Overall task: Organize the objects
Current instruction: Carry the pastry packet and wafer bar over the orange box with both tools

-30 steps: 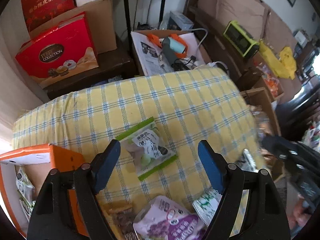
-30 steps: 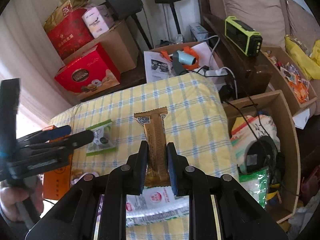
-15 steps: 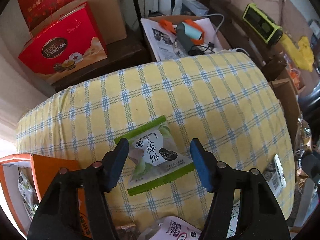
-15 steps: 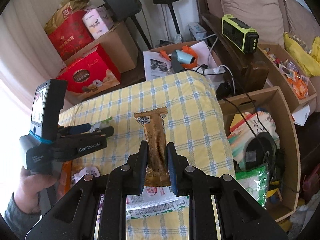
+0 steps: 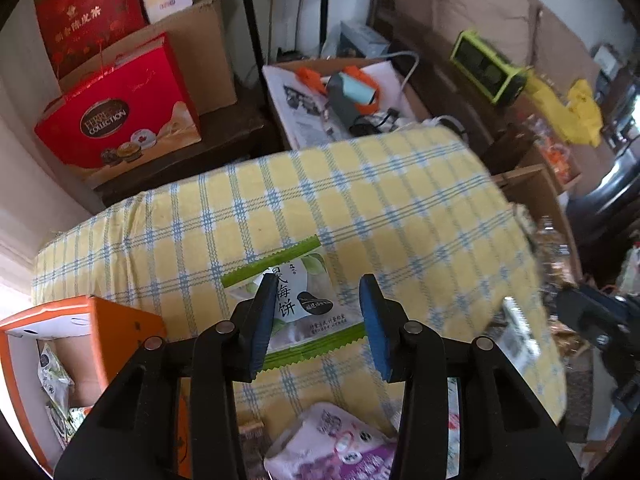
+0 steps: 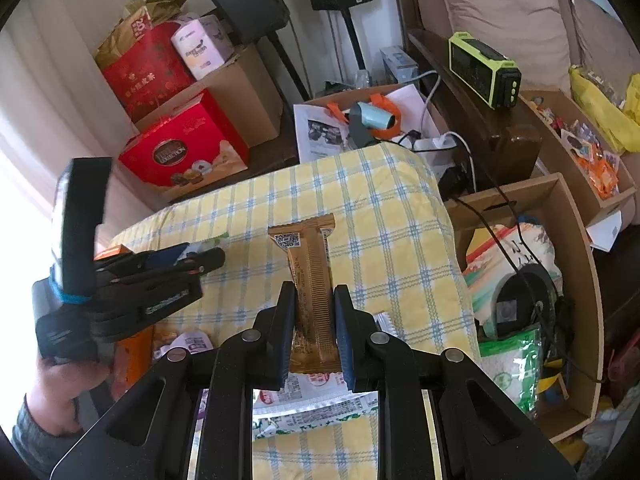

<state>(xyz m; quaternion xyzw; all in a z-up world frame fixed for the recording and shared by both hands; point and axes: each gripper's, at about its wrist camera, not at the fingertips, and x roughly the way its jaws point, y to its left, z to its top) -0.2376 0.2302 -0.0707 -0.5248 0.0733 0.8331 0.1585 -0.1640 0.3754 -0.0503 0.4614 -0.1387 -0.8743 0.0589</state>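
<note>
A green-edged white snack packet (image 5: pixel 304 300) lies flat on the yellow checked cloth (image 5: pixel 360 208). My left gripper (image 5: pixel 320 320) is open, its blue fingers straddling the packet's near half; contact cannot be told. It also shows in the right wrist view (image 6: pixel 192 258) over the packet's edge (image 6: pixel 212 240). My right gripper (image 6: pixel 314 328) is shut on a long brown snack bar (image 6: pixel 310 276) and holds it above the cloth. An orange box (image 5: pixel 80 340) with packets inside stands at the left.
A purple packet (image 5: pixel 340 448) and other packets (image 6: pixel 316 404) lie at the near edge. Red gift boxes (image 5: pixel 120 116) and cartons stand behind. A cardboard bin (image 6: pixel 532 300) of clutter stands to the right of the cloth.
My left gripper has moved forward over the green-edged packet and its fingers have narrowed around it. My right gripper has kept hold of the brown bar, nearly still.
</note>
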